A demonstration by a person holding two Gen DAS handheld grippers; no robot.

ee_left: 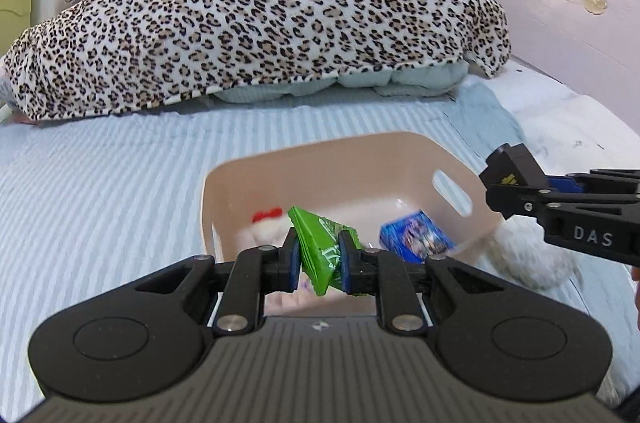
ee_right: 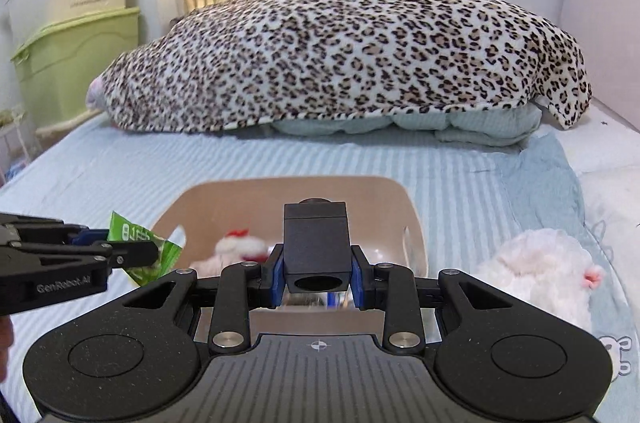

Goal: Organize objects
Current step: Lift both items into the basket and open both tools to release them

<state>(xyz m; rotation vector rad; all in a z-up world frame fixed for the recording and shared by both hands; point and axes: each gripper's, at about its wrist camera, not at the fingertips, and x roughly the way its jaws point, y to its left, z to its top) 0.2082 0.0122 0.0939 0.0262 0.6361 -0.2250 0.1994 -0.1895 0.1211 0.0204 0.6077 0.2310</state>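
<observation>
A beige plastic bin (ee_left: 360, 159) sits on the striped bed sheet and also shows in the right wrist view (ee_right: 360, 195). Inside lie a white plush with a red bow (ee_left: 266, 223) and a blue packet (ee_left: 416, 237). My left gripper (ee_left: 319, 259) is shut on a green snack packet (ee_left: 320, 247) over the bin's near left edge; the packet also shows in the right wrist view (ee_right: 140, 243). My right gripper (ee_right: 318, 275) is shut on a black boxy block (ee_right: 316, 247) above the bin's near right side. That block shows in the left wrist view (ee_left: 510, 175).
A white plush toy (ee_right: 536, 275) lies on the bed right of the bin. A leopard-print blanket (ee_left: 260, 19) covers a heap of bedding at the back. Storage boxes (ee_right: 72, 23) stand left of the bed. A pink headboard (ee_left: 560, 3) runs along the right.
</observation>
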